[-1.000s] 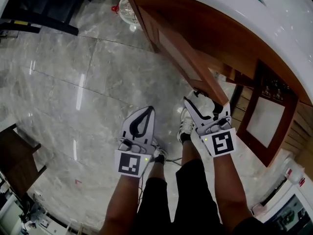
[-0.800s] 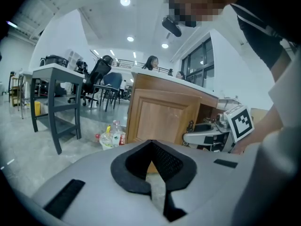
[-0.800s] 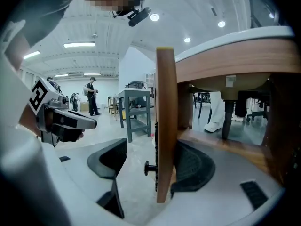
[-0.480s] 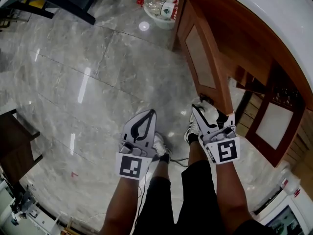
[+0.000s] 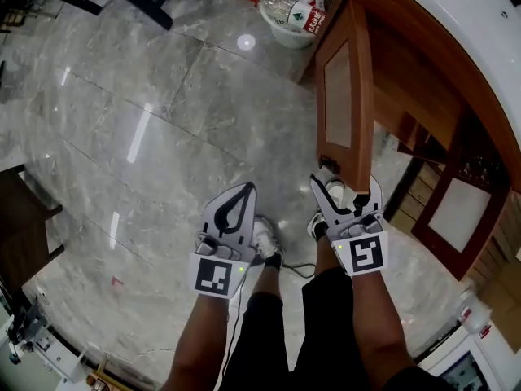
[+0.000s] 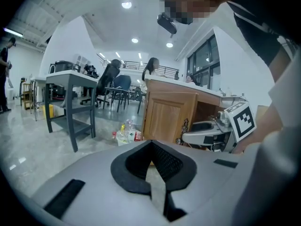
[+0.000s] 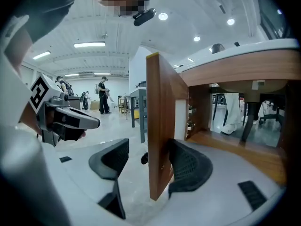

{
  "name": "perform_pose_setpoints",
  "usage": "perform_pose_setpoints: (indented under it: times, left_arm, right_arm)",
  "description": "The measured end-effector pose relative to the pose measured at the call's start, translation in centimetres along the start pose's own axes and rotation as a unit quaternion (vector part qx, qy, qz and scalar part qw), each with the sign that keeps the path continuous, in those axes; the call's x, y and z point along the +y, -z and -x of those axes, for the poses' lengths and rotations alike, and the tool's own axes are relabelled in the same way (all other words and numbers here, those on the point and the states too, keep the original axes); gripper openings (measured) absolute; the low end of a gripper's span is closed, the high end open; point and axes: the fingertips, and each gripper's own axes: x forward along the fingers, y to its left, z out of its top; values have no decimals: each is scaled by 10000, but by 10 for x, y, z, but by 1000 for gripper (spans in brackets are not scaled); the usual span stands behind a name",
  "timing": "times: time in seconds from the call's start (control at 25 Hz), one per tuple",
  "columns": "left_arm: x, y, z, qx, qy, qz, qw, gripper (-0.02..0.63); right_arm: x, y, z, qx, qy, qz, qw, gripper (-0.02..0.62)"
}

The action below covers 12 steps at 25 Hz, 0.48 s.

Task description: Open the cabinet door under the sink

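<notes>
The wooden cabinet door [image 5: 346,96] under the white sink counter [image 5: 464,23] stands swung far out from the cabinet. My right gripper [image 5: 346,192] straddles its free edge low down. In the right gripper view the door [image 7: 160,102] stands between the jaws of the right gripper [image 7: 149,147], which are closing. The right pad [image 7: 188,166] lies against the door's inner face and the left pad [image 7: 113,157] stands off it. A dark knob [image 7: 144,159] shows on the outer face. My left gripper [image 5: 236,200] hangs beside it over the floor, shut and empty, its tips [image 6: 151,145] together.
A white basin [image 5: 297,2] of bottles and rubbish sits on the marble floor beyond the door. A second cabinet door [image 5: 452,210] stands open to the right. The person's shoes [image 5: 264,239] are below the grippers. A grey table [image 6: 70,98] and chairs stand farther off.
The door has swung further out from the cabinet with the right gripper round its edge. Both grippers have shifted along with it; the left one stays shut.
</notes>
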Motion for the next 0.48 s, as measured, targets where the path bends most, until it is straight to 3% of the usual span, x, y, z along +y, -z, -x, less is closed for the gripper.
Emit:
perform_pose_setpoints:
  times: [0.2, 0.48]
  left_arm:
    - [17, -1, 7, -50, -146, 201, 9997, 18]
    - [29, 3, 19, -7, -296, -59, 9995, 18]
  right_arm:
    - [24, -3, -20, -61, -231, 67, 9997, 287]
    - [52, -23, -50, -293, -423, -51, 9987, 282]
